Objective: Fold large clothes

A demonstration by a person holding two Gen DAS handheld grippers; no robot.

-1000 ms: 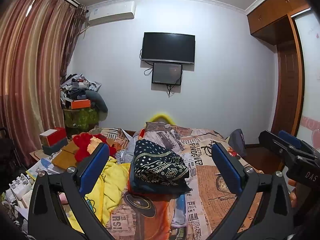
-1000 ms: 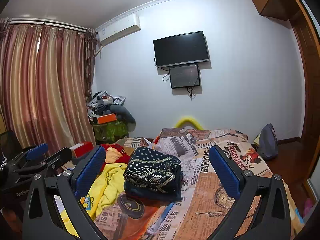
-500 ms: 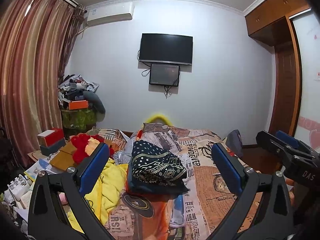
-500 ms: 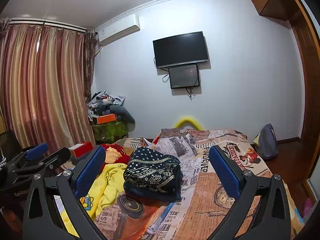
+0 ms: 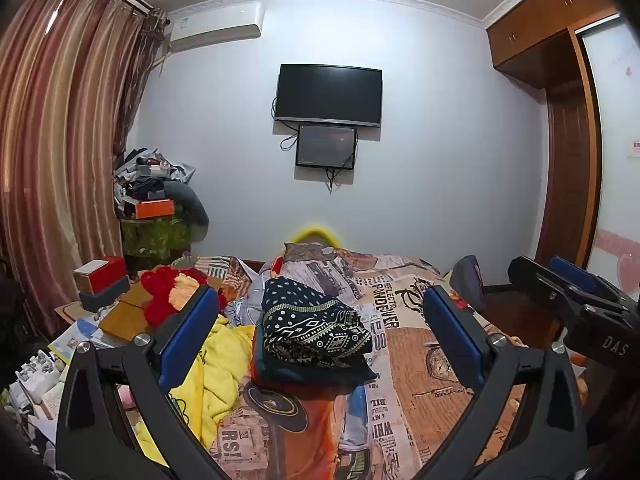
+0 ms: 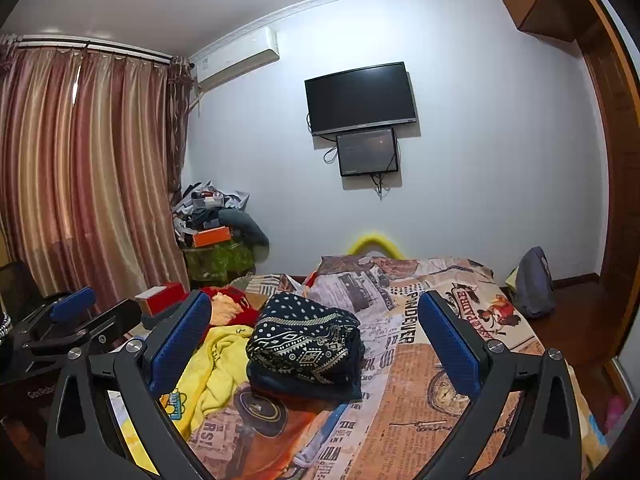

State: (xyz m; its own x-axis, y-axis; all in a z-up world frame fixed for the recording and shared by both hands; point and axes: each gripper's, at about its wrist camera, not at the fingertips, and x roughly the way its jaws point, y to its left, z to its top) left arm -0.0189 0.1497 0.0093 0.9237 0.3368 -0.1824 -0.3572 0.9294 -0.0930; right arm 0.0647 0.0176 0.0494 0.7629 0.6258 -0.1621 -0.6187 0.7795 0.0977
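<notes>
Patterned garment (image 5: 316, 330) folded mid-bed (image 5: 432, 368); yellow one (image 5: 218, 364) at bed's left edge w/ red pile (image 5: 162, 294) unfolded. My left gripper (image 5: 318, 338) & right gripper (image 6: 314, 344) gape, empty.

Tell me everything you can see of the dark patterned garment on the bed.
The dark patterned garment is soft navy fabric, white dots on the upper part and white diamond and zigzag bands below. It is folded into a thick bundle resting on a plain dark folded piece, mid-bed on the newspaper-print bedspread. The yellow garment lies crumpled just to the left of it. Both grippers are open and off it, holding nothing.
</notes>
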